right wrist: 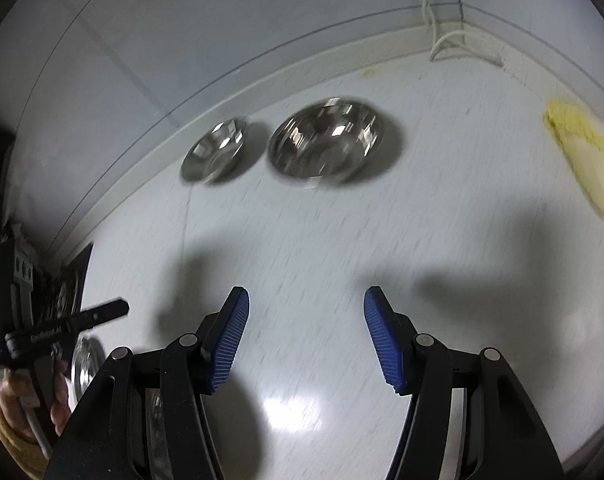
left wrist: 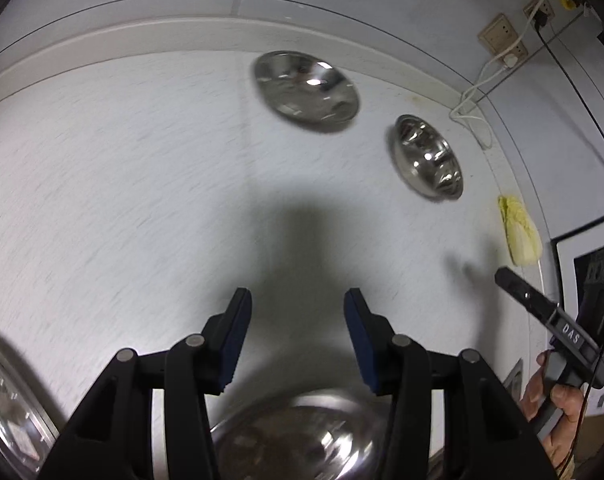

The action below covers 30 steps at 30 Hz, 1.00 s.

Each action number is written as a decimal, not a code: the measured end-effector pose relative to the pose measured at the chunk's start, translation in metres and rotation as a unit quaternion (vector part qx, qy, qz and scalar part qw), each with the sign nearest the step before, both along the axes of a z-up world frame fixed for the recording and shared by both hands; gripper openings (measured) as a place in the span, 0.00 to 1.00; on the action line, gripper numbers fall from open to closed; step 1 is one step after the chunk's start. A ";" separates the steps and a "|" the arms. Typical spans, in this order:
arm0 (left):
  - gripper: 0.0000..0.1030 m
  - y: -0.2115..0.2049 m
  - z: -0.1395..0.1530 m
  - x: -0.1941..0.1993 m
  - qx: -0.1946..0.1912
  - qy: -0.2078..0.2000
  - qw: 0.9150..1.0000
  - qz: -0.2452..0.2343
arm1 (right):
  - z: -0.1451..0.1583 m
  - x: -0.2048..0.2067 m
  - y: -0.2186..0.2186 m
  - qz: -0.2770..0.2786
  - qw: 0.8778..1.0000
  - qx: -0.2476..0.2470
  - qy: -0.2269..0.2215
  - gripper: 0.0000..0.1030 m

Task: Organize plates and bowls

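Note:
Two steel dishes sit near the back of the white counter: a shallow plate (left wrist: 306, 92) (right wrist: 213, 156) and a deeper bowl (left wrist: 428, 158) (right wrist: 326, 142) to its right. My left gripper (left wrist: 297, 300) is open and empty, well short of them. A steel bowl (left wrist: 293, 436) lies right below its fingers, and a steel plate (left wrist: 9, 404) sits at the lower left. My right gripper (right wrist: 306, 300) is open and empty above bare counter. Each gripper shows in the other's view, the right one (left wrist: 506, 276) and the left one (right wrist: 117, 306).
A napa cabbage (left wrist: 520, 232) (right wrist: 586, 160) lies at the right of the counter. White cables (left wrist: 474, 116) and wall sockets (left wrist: 502, 38) sit at the back right. A raised counter lip (left wrist: 181, 36) runs along the wall. A dark appliance (left wrist: 590, 264) stands at the right.

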<state>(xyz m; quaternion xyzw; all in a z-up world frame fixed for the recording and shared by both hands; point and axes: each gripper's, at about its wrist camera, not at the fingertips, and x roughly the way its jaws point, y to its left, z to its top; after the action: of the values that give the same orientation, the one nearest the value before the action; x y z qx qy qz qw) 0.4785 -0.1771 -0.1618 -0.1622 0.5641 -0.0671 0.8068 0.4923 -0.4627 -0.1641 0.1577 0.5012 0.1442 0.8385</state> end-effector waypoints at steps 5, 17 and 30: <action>0.45 -0.029 -0.011 0.055 -0.024 0.015 1.000 0.001 | -0.001 0.050 -0.014 -0.014 1.000 0.002 0.003 0.64; 0.50 -0.082 -0.046 0.149 -0.038 0.030 0.999 0.010 | -0.038 0.143 -0.024 -0.013 0.999 0.014 0.047 0.66; 0.30 -0.110 -0.065 0.179 -0.066 0.028 0.997 -0.006 | -0.069 0.170 -0.016 0.017 0.997 0.000 0.070 0.29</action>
<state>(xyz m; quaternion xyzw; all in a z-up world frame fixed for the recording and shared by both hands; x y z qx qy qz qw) 0.6576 -0.2869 -0.2271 -0.2130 0.5816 -0.1044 0.7781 0.6626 -0.4785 -0.2335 0.1588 0.5610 0.1469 0.7990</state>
